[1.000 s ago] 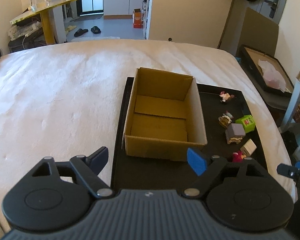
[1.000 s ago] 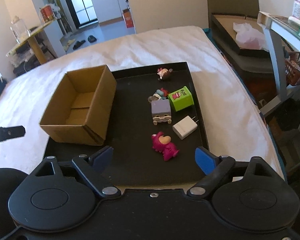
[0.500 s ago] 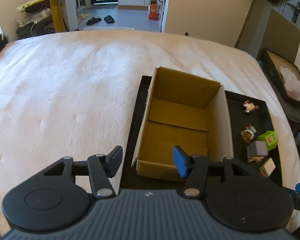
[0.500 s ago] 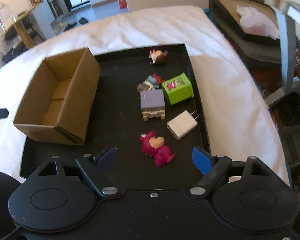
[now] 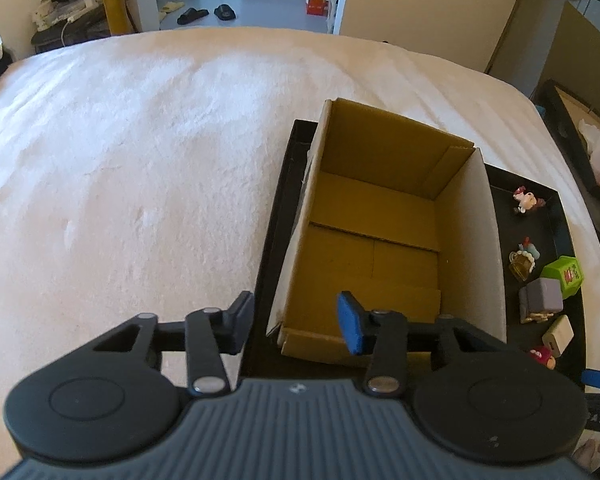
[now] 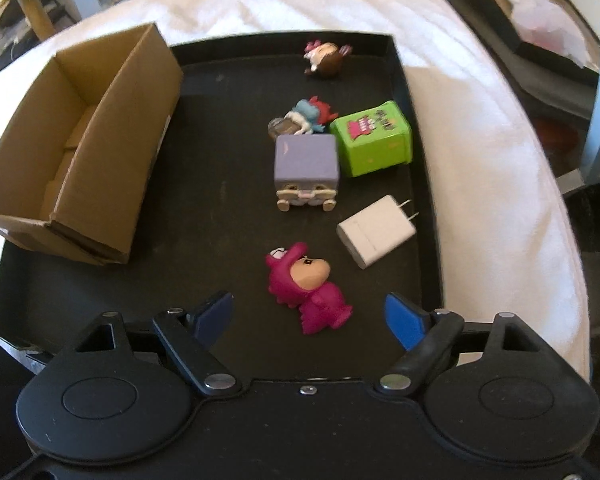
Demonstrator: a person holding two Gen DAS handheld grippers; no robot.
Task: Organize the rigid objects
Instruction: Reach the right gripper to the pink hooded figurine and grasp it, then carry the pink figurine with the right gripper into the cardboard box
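Evidently nothing is packed yet: the cardboard box (image 5: 384,240) sits empty, six objects lie at its three o'clock, including the pink figure (image 6: 306,290); both grippers' jaws are spread, holding nothing.

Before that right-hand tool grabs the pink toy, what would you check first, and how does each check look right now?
1. Right tool open: ok, fingers spread wide, nothing held.
2. Pink toy lined up: ok, it lies between the fingers, just ahead.
3. Room around the toy: ok, the white charger lies apart from it.
4. Cardboard box ready: ok, open-topped, nothing seen inside.
5. Left tool out of the way: ok, open, at the box's near left corner.
6. Toy firm enough to pinch: cannot tell.
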